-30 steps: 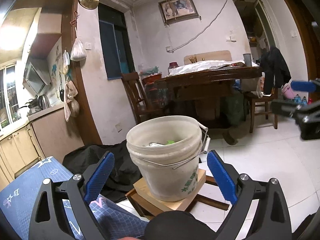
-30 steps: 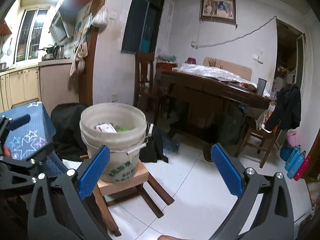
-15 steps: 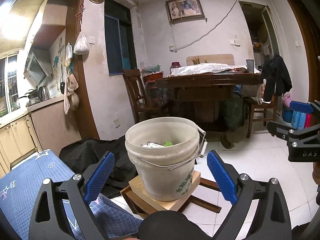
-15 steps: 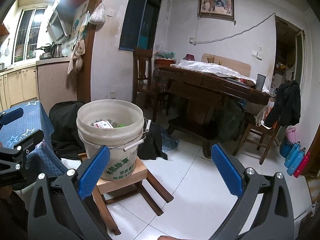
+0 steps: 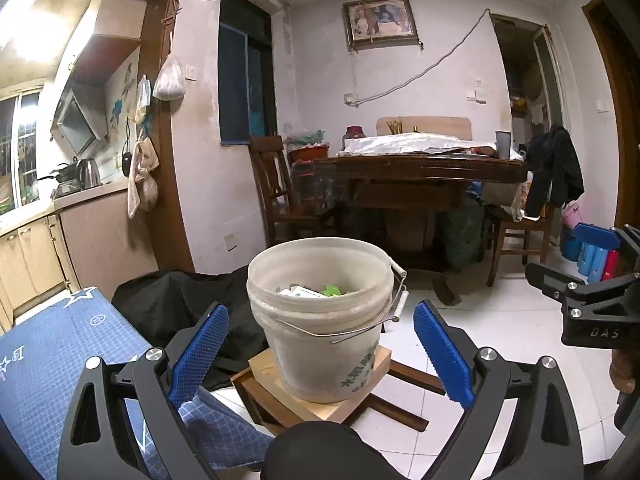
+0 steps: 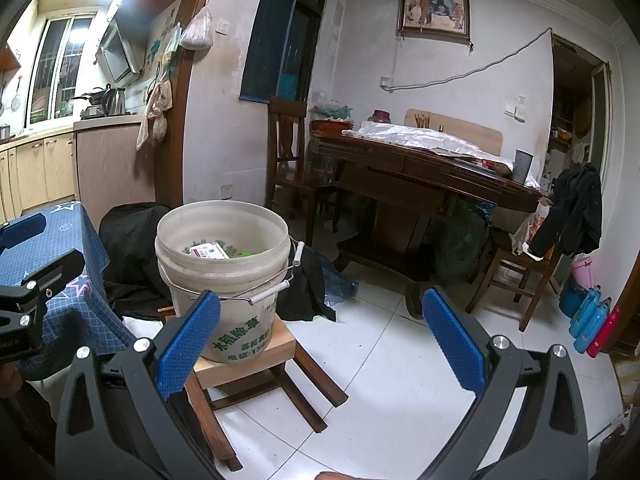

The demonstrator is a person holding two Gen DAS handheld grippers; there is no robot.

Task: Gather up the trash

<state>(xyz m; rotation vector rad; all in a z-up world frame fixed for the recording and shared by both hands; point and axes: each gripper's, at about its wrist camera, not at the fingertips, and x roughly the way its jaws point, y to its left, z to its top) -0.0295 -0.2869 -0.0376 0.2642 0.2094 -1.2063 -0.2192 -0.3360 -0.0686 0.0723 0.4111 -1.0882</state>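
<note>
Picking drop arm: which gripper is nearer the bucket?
Left. The left gripper has the bucket centred between its open fingers; the right gripper points past it, bucket off to its left.

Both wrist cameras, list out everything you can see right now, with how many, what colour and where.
bucket: one, off-white with green print, on the stool, trash inside
stool: one, pale top on dark wood legs, on the white tile floor
black cloth: one heap, on the floor behind the bucket
blue cloth: one, star-patterned, at left
dining table: one, dark wood, white sheet on top
chairs: two, dark wood, one at each end of the table
black jacket: one, over the right chair
bottles: several, blue and red, on the floor at far right
left gripper: blue pads, open
right gripper: blue pads, open
</note>
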